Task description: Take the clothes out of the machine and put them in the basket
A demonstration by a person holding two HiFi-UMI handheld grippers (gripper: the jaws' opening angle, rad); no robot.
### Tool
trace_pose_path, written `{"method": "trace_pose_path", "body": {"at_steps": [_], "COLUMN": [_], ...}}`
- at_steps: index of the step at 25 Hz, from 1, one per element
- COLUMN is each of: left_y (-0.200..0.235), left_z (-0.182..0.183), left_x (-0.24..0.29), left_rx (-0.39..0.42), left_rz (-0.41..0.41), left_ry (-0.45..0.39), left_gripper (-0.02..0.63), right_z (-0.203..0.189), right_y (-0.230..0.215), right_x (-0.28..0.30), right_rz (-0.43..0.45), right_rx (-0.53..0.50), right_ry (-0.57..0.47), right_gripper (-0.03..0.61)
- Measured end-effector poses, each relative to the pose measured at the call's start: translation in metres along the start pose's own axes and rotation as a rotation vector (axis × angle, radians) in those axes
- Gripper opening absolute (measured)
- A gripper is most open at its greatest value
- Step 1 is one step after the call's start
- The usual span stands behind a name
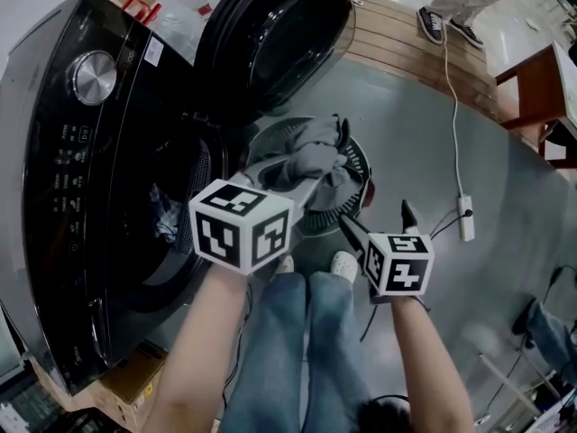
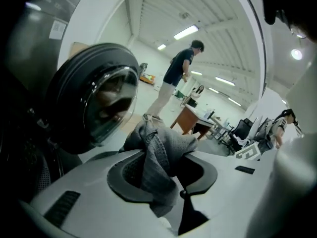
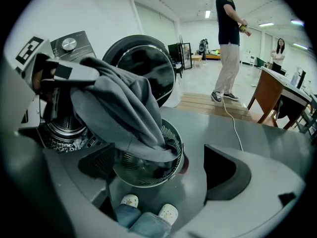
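1. Far left of the head view: the washing machine [image 1: 81, 152] stands with its door [image 1: 279, 34] swung open. More laundry [image 1: 167, 222] lies in the drum, so I judge the task only partly done.
2. Left of centre: the left gripper [image 1: 315, 180] is closed to a narrow gap on a fold of the grey garment [image 1: 311, 156], holding it above the basket [image 1: 361, 207].
3. Centre: the basket sits on the floor just in front of the drum opening, with dark cloth already inside it.
4. Right of centre: the right gripper [image 1: 383, 224] hangs beside the basket, jaws wide apart and holding nothing.
5. Risk: if I release while much of the garment hangs on the machine side of the rim, its weight could pull it out onto the floor. Cloth dragging on the rim could tip the light basket.
6. Risk, right of frame: a cable [image 1: 455, 106] trails across the floor and could snag a foot.
7. The left gripper view shows the pads [image 2: 200, 175] biting the fold, but not the basket.
8. Only the right gripper view shows the garment's lower end reaching inside the rim [image 3: 177, 138].
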State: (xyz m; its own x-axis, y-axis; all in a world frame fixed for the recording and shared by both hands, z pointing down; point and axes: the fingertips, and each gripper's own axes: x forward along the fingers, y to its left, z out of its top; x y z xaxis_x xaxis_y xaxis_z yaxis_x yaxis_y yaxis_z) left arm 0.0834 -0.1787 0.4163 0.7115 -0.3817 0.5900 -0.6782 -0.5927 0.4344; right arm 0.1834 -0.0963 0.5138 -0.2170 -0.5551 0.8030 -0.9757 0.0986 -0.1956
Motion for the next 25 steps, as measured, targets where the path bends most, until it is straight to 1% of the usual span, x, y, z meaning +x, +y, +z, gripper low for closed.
{"method": "trace_pose_path", "body": {"at_steps": [1,2,3,4,6,10,15,17,20,23,25], "left_y": [0.007,0.014,0.023,0.032,0.050,0.083,0.124,0.136,0.152,0.164,0.173], "left_z": [-0.011,-0.022,-0.033,-0.042,-0.057,-0.083,-0.123,-0.141,-0.166,-0.189,-0.205], "left_x": [0.004,0.007,0.008,0.007,0.001,-0.017,-0.040,-0.044,-0.043,-0.037,-0.029], "left_rx": [-0.018,-0.028,-0.028,-0.022,-0.013,-0.018,0.030,0.048,0.112,0.172,0.197], "left_rz": [0.022,0.056,0.097,0.140,0.209,0.296,0.404,0.428,0.448,0.449,0.441], "left_ry": [0.037,0.073,0.102,0.124,0.155,0.196,0.272,0.304,0.361,0.423,0.464], "left_gripper": [0.130,0.212,0.313,0.342,0.344,0.344,0.344,0.344,0.344,0.351,0.364], "right_z": [-0.002,-0.003,-0.005,-0.007,-0.009,-0.011,-0.022,-0.028,-0.036,-0.043,-0.046], "right_y": [0.000,0.000,0.000,0.001,0.003,0.006,0.017,0.023,0.031,0.040,0.045], "right_x": [0.001,0.001,0.001,0.001,0.003,0.007,0.017,0.023,0.034,0.045,0.052], "right_rz": [-0.002,-0.004,-0.005,-0.004,-0.001,0.004,0.010,0.014,0.022,0.030,0.033], "right_rx": [-0.001,-0.001,0.000,0.000,-0.003,-0.017,-0.021,-0.027,-0.039,-0.054,-0.061], "right_ry": [0.004,0.009,0.014,0.017,0.023,0.031,0.053,0.066,0.083,0.099,0.107], "right_gripper": [0.559,0.558,0.558,0.558,0.558,0.558,0.558,0.558,0.558,0.558,0.558]}}
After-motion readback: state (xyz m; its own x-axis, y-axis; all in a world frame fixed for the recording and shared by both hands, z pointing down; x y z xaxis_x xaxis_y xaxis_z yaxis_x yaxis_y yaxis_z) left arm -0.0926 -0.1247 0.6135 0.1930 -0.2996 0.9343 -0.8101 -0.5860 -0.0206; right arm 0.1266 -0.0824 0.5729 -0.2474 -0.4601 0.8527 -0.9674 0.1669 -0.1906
